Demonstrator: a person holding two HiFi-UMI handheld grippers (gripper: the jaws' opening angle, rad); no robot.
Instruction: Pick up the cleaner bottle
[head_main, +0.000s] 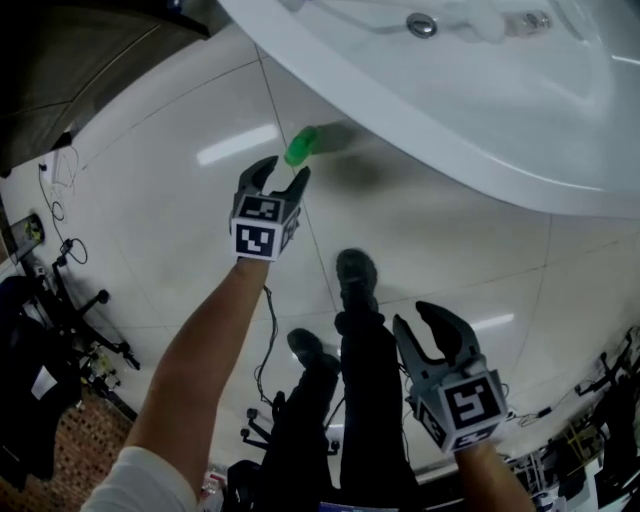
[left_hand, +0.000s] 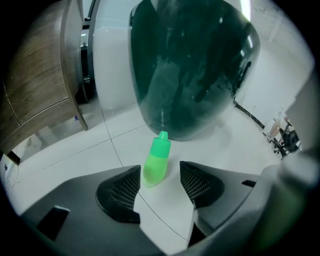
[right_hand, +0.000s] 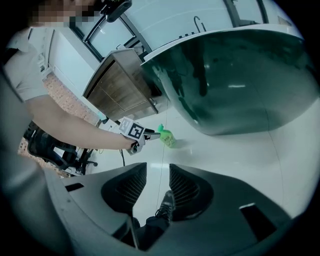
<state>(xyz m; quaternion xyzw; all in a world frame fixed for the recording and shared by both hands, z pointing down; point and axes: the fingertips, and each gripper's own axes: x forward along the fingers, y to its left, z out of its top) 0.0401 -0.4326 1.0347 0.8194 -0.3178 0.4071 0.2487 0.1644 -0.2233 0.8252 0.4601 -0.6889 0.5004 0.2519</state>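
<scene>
Left gripper view shows the bottle standing upright on the floor just in front of the tub, cap up and long axis vertical. It lies straight ahead of the left tool, whose jaws are spread, with the bottle's base at the mouth of the gap, closer to the left jaw, and no pad pressing on it. The right tool, also spread and empty, hangs well back, so the left tool is much nearer and probably needs only a short advance before it closes.
</scene>
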